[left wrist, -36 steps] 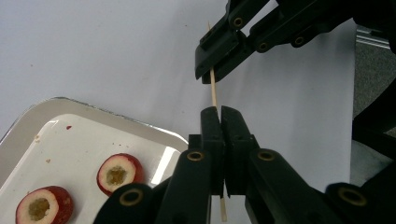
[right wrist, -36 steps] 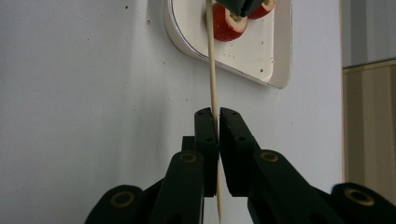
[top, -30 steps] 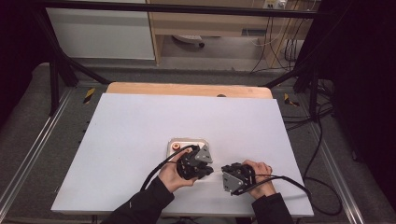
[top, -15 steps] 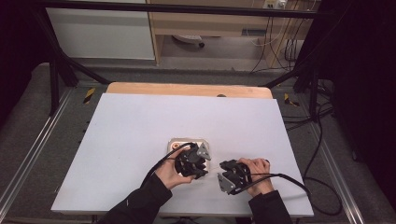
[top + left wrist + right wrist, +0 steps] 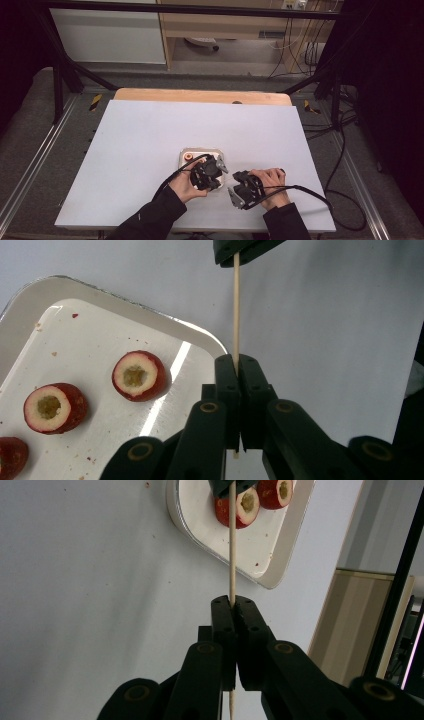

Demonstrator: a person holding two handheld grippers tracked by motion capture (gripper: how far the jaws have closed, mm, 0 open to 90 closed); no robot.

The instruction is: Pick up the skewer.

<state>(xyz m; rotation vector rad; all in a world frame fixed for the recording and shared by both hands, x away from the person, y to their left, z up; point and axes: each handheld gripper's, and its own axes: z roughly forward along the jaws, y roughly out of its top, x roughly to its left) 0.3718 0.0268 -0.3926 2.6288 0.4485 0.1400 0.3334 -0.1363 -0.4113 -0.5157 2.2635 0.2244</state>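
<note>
A thin wooden skewer [image 5: 235, 305] runs between my two grippers. My left gripper [image 5: 239, 362] is shut on one end of it, and its jaws have just been closing on it. My right gripper [image 5: 232, 602] is shut on the other end of the skewer [image 5: 231, 545]. From above, the left gripper [image 5: 212, 177] and the right gripper [image 5: 239, 189] sit close together near the table's front edge. A white tray [image 5: 125, 297] beside the left gripper holds cored red fruit pieces [image 5: 138, 375], with two pieces [image 5: 245, 505] showing beyond the skewer in the right gripper view.
The tray [image 5: 200, 151] lies on a white sheet [image 5: 150, 130] covering the table, just behind the left gripper. A wooden strip [image 5: 200, 95] runs along the table's far edge. Black cables [image 5: 305, 190] trail from the grippers to the right. Black frame posts stand at both sides.
The right gripper has edged a little to the left, toward the left gripper. The left hand has stayed in place.
</note>
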